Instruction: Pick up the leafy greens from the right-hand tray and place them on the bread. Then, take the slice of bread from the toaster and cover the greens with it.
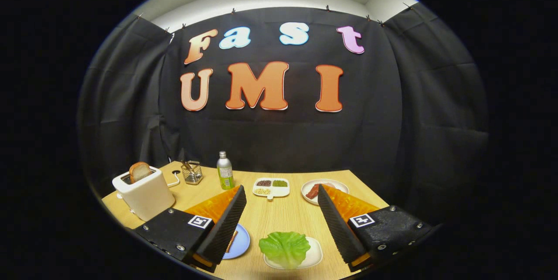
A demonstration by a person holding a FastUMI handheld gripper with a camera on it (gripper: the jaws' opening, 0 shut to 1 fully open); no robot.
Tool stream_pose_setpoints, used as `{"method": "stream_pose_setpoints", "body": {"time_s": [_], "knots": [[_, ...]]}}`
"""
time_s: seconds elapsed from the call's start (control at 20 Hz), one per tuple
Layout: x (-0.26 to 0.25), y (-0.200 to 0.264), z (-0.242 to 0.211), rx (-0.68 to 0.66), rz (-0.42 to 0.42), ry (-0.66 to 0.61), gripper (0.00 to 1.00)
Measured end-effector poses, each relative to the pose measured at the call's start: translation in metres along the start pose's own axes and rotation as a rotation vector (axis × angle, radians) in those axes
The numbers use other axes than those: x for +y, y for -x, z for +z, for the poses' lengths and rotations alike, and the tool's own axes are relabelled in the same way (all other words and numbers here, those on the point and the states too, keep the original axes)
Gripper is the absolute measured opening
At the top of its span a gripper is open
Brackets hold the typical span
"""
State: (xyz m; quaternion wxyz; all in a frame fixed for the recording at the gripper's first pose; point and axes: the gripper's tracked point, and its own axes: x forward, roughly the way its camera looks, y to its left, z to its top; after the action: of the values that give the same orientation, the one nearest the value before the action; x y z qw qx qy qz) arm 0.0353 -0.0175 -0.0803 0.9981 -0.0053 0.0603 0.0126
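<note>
A green lettuce leaf [284, 247] lies on a small white tray [316, 254], low between my two fingers and closer to the right one. My gripper [281, 192] is open above the table with nothing between its fingers. Left of the tray is a blue plate [242, 241], half hidden behind the left finger [226, 223]. A thin brown edge of bread [234, 240] shows on it. A white toaster [146, 195] stands far left beyond the left finger, with a slice of bread [139, 171] sticking up out of its slot.
On the wooden table [279, 216], beyond the fingers, are a divided white dish [271, 187] of small foods, a plate [336, 183] with meat, a green-labelled bottle [225, 171] and a wire basket [192, 172]. Black cloth walls close the booth behind the table.
</note>
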Motion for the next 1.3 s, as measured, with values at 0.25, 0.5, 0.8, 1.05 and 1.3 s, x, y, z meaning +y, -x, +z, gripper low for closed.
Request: {"method": "stream_pose_setpoints", "body": {"time_s": [0.25, 0.5, 0.8, 1.05, 1.3], "knots": [[-0.004, -0.009, -0.049, 0.090, 0.001, 0.011, 0.99], [-0.003, -0.019, -0.097, 0.188, 0.015, 0.035, 0.99], [0.001, -0.035, -0.158, 0.330, 0.039, 0.062, 0.99], [-0.006, -0.044, -0.191, 0.408, 0.029, 0.067, 0.99], [-0.012, -0.049, -0.212, 0.462, 0.021, 0.068, 1.00]]}}
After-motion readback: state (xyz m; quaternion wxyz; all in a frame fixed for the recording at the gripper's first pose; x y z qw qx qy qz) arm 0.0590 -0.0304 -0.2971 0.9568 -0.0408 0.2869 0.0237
